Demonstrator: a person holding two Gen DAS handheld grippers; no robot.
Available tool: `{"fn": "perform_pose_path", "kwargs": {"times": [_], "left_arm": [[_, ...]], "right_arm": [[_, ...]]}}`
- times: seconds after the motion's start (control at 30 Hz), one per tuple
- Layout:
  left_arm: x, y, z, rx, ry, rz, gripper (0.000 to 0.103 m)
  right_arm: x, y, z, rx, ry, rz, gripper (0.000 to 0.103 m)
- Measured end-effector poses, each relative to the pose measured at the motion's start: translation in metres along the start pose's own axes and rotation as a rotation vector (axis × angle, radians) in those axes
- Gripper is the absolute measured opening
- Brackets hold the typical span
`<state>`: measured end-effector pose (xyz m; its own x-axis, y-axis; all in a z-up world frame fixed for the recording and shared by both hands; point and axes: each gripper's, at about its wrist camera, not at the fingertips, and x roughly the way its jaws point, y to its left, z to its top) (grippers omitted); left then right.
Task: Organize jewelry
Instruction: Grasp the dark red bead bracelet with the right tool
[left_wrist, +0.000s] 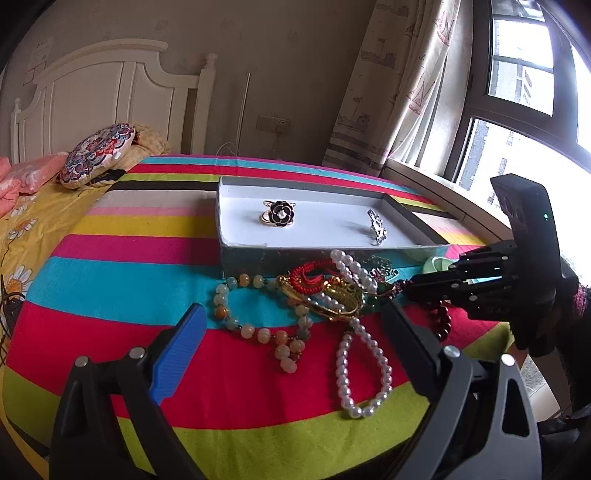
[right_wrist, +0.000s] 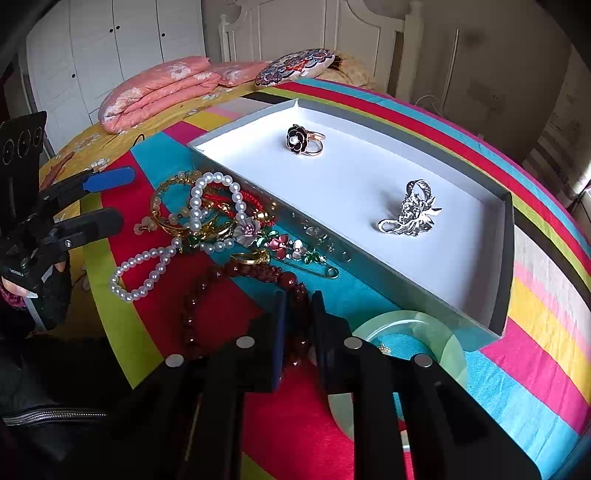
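A striped blanket (right_wrist: 535, 332) covers the bed, w/ a shallow white-lined box (right_wrist: 506, 221) lying open on it. Inside the box, well apart: a black flower ring (right_wrist: 299, 139) toward the far-left end and a silver brooch (right_wrist: 410, 214) toward the right end; the floor btwn them is bare white. The box's near wall runs just beside the jewelry pile, which sits outside on the blanket.

The right gripper (right_wrist: 297, 314) points steeply down at the near end of the pile, jaws narrow and pinched on the dark red bead bracelet (right_wrist: 192, 314), whose beads show in the slim gap and trail off to the left. A pale green bangle (right_wrist: 448, 354) lies just right of those jaws, partly under the gripper body, close to the box's near corner.

The left gripper (left_wrist: 291, 321) hovers at the pile's other side, jaws wide, nothing gripped; btwn its fingers lie the pearl strand (left_wrist: 364, 373) and a pastel bead bracelet (left_wrist: 266, 334). A gold bangle (left_wrist: 332, 299), red cord (left_wrist: 310, 277) and flower pin (right_wrist: 280, 243) tangle in the middle, touching one another.

Open striped fabric extends left of the pile. Pink pillows (right_wrist: 159, 88) and a round patterned cushion (left_wrist: 98, 155) sit at the headboard end, well apart from the work.
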<state>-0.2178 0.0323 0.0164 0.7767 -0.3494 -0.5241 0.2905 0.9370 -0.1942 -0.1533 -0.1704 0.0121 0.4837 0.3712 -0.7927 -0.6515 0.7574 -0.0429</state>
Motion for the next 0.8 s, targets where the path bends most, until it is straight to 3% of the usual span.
{"fn": "perform_pose_path", "kwargs": {"times": [0.23, 0.5, 0.67, 0.8], "left_arm": [[0.009, -0.006, 0.004, 0.007, 0.027, -0.022, 0.09], [0.021, -0.017, 0.023, -0.027, 0.048, -0.089, 0.061], [0.023, -0.053, 0.034, 0.139, 0.037, -0.05, 0.062], [0.03, -0.059, 0.031, 0.132, 0.061, -0.064, 0.061]], "right_arm": [[-0.022, 0.007, -0.015, 0.091, -0.138, -0.093, 0.013], [-0.045, 0.003, -0.033, 0.164, -0.231, -0.144, 0.013], [-0.056, -0.001, -0.039, 0.194, -0.272, -0.148, 0.013], [-0.066, -0.001, -0.043, 0.21, -0.317, -0.157, 0.013]]}}
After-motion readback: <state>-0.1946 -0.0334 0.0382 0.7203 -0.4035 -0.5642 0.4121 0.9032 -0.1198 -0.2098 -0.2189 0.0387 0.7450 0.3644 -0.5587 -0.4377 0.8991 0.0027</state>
